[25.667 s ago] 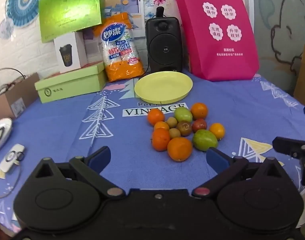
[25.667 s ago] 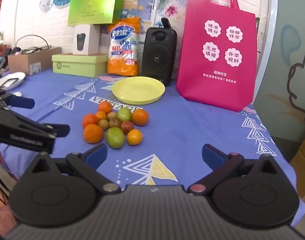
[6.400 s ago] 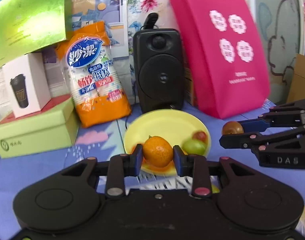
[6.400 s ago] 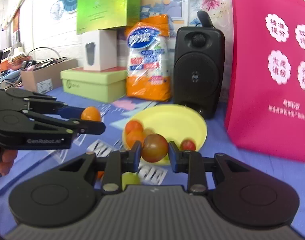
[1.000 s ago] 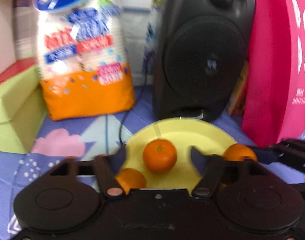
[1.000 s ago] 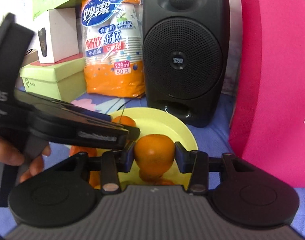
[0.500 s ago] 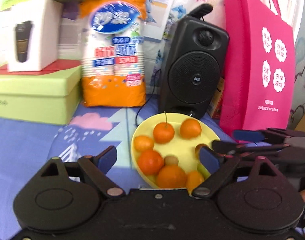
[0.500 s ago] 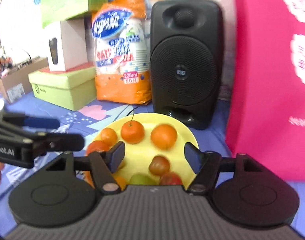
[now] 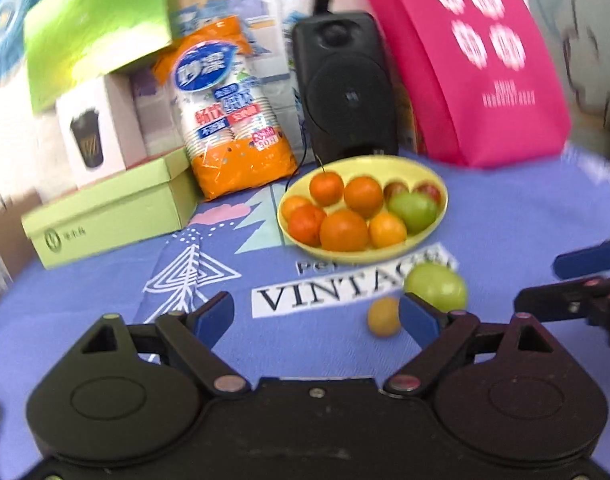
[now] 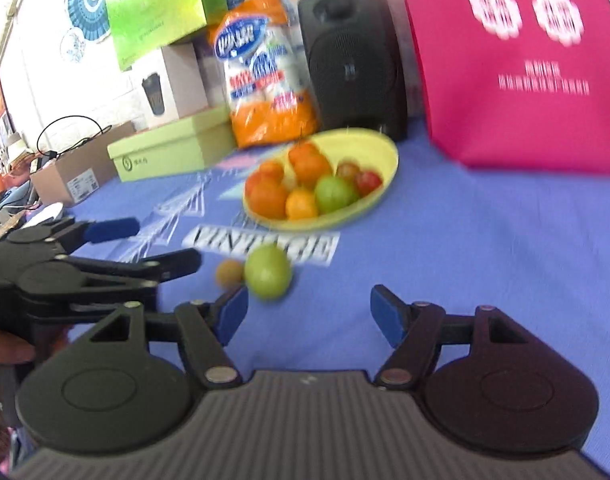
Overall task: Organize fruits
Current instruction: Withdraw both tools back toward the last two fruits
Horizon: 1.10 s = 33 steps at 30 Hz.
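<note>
The yellow plate (image 9: 433, 236) sits toward the back of the blue-clothed worktop (image 9: 105, 280), just in front of the black speaker (image 9: 345, 88), and it is already heaped with oranges, a green fruit and a couple of reddish ones. Two pieces are left off it, lying on the cloth near the "VINTAGE" lettering: a green fruit (image 9: 435, 285) and, touching or just beside it, a small yellow-orange fruit (image 9: 381, 316). Both hand-held grippers are empty with their fingers spread wide. The left hand-held gripper (image 9: 317, 316) looks straight at bare cloth; the two strays lie off to its right, the small one right beside its right fingertip. The right hand-held gripper (image 10: 309, 312) has the strays to its left and a little ahead, the green one just beyond its left fingertip, the small one beyond that. Neither fruit sits between either pair of fingers yet. By my reckoning each tool is about equally near: the left is closer to the small fruit, the right to the green one. Both are roundish, so no long axis matters much; it is the sideways shift to centre on them that counts. The views are motion-blurred, so fine contact is hard to judge.
</note>
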Each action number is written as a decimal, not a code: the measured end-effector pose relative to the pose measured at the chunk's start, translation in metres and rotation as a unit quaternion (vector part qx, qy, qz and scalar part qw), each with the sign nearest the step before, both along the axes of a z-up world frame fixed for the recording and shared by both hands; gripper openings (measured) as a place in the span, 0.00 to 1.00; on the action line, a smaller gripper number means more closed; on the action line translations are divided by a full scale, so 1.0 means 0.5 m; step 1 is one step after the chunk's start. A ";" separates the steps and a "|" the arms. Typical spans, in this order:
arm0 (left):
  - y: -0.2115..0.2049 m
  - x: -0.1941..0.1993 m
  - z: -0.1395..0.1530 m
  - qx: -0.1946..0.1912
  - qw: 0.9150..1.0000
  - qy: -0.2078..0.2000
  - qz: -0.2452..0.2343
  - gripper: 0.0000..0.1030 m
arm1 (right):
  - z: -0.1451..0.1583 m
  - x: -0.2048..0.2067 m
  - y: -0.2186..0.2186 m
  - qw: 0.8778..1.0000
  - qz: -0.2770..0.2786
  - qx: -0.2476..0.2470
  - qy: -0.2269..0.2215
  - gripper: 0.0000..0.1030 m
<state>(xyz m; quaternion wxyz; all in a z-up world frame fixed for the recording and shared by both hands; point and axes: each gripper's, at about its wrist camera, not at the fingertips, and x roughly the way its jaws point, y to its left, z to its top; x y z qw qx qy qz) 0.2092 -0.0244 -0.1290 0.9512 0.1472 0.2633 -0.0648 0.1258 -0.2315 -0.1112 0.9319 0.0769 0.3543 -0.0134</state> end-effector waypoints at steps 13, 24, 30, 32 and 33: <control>-0.017 0.054 -0.051 -0.052 0.996 0.070 -0.010 0.67 | -0.038 -0.002 0.026 0.998 0.013 -0.052 0.032 0.66; -0.004 0.065 -0.048 -0.102 0.991 0.080 -0.036 0.23 | -0.039 0.031 0.043 0.996 0.032 -0.069 0.039 0.67; 0.006 0.046 -0.038 -0.089 0.993 0.077 -0.018 0.23 | -0.041 0.047 0.049 0.995 0.042 -0.074 0.045 0.68; 0.020 0.037 -0.035 -0.093 0.993 0.077 -0.002 0.23 | -0.041 0.062 0.059 0.995 0.053 -0.078 0.043 0.68; 0.028 0.031 -0.033 -0.094 0.993 0.077 0.005 0.23 | -0.044 0.072 0.064 0.994 0.057 -0.083 0.045 0.68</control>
